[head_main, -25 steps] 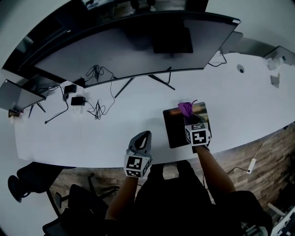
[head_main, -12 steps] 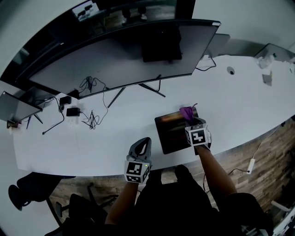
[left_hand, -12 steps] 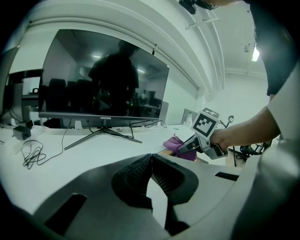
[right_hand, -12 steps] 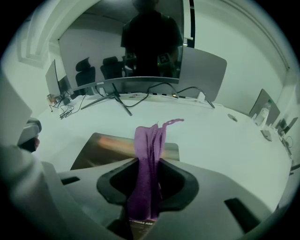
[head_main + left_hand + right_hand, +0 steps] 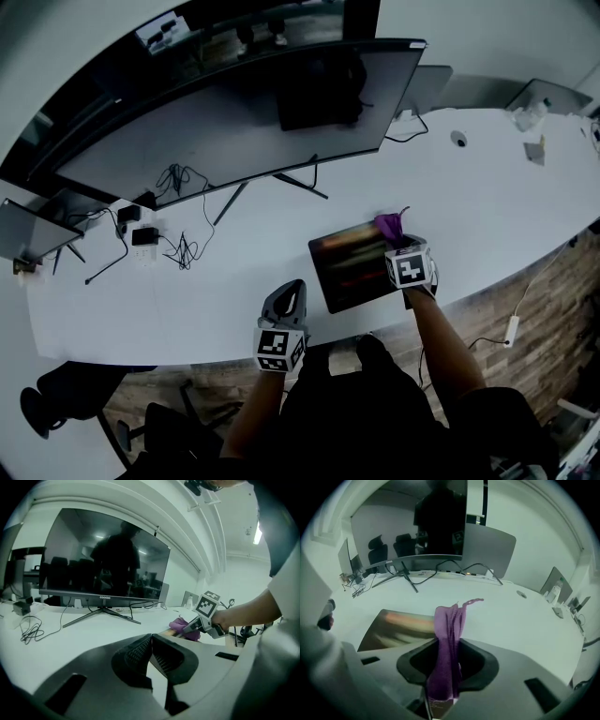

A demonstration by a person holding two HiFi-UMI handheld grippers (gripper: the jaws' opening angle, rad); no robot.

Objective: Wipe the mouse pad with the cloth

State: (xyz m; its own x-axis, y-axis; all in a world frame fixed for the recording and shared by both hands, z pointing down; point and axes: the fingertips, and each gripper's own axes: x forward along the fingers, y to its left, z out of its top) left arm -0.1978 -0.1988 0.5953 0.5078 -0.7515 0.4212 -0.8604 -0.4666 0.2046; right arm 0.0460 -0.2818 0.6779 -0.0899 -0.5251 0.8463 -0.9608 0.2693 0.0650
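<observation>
1. Head view: pinches the purple cloth (image 5: 387,225) in the right gripper (image 5: 397,244) at the far right corner of the dark mouse pad (image 5: 349,267), close to the front edge of the table (image 5: 216,281). Parks the left gripper (image 5: 292,287) well apart to the left, over bare table and off the pad. Risks sliding the whole pad across the smooth top during a stroke, for want of anything pinning it down. Risks pushing it off the near edge on a pull toward the body.

2. Left gripper view: presses the ridged pads (image 5: 138,653) together on nothing, aimed toward the monitor (image 5: 101,559) and the right gripper beyond. Offers no hold-down for the pad without a shift toward it. Risks a knock against the right gripper on a careless approach.

3. Right gripper view: clamps only a narrow, bunched strip of cloth, upright between the jaws, loose end poking out past the pad's far edge over white table. Cannot tell whether touching the pad. Risks rubbing with hard gripper plastic instead of fabric on a low pass, and so scuffing the surface. Risks a thin streak of coverage and missed patches from so little cloth spread out. Risks losing the cloth under drag, judging by the slim bite on it.
</observation>
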